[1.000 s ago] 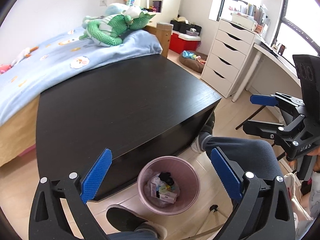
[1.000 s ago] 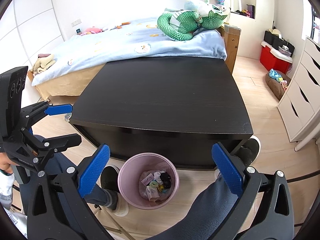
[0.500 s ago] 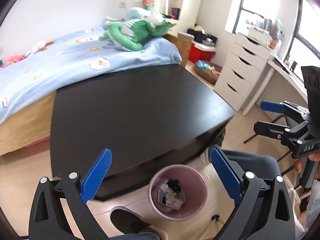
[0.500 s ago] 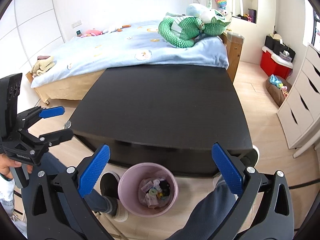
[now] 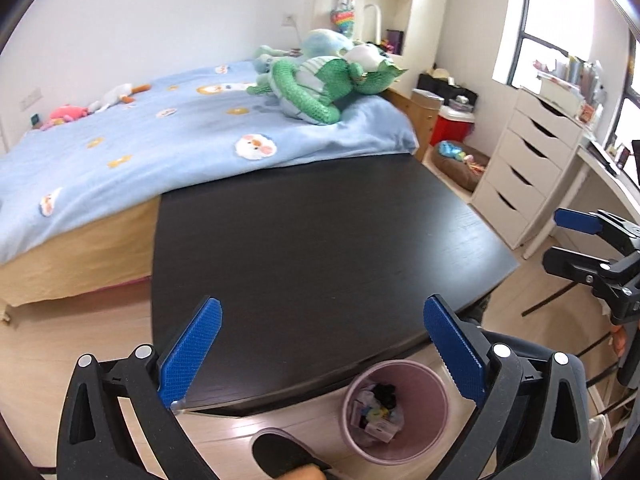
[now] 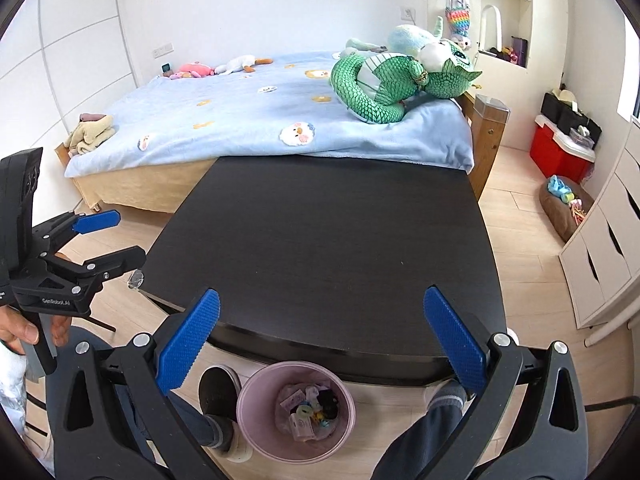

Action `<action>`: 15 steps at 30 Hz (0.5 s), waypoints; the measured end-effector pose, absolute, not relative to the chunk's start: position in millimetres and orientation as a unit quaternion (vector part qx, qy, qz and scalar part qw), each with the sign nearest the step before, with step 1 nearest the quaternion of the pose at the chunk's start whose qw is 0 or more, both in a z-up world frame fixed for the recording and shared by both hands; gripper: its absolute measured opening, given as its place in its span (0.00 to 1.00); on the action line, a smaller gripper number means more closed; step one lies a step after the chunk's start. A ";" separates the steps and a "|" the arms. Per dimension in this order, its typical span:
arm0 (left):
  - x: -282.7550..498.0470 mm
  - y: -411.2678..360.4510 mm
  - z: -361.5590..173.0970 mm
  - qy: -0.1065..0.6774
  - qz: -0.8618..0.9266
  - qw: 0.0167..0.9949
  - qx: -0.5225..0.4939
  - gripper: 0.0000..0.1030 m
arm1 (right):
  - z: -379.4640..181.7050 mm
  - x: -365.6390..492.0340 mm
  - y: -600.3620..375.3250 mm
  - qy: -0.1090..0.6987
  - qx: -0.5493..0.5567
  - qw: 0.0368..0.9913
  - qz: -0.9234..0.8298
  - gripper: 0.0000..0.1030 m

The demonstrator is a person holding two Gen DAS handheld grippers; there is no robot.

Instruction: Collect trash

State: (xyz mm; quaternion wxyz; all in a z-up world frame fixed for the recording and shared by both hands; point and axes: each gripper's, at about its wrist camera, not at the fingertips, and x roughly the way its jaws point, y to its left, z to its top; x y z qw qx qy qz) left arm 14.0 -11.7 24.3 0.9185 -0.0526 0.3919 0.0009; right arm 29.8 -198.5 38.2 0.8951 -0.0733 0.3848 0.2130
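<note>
Two grippers, left gripper (image 5: 320, 354) and right gripper (image 6: 322, 346), both spread wide and empty over one black table (image 6: 332, 240), one pink bin (image 6: 256, 436) of trash (image 6: 310, 408) below.

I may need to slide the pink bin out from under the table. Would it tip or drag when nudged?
The bin looks like thin plastic, holding only small scraps, so probably light. It stands on smooth wood floor, so it would likely slide. Tapering toward its base, a push near the rim might tip it.

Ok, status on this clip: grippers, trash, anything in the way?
Left hand-held gripper open, empty. Right hand-held gripper open, empty. Trash sits in pink bin on floor. Black table top bare; nothing in the way.
</note>
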 end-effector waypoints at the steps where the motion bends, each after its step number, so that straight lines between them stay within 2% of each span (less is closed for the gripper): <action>1: 14.4 -11.0 24.8 0.392 -0.002 0.918 -0.054 0.94 | 38.5 30.2 -197.9 0.385 -0.073 0.895 0.214 0.97; 15: 15.7 -8.9 27.5 0.390 -0.021 0.918 -0.070 0.94 | 37.8 36.0 -192.4 0.386 -0.076 0.894 0.216 0.97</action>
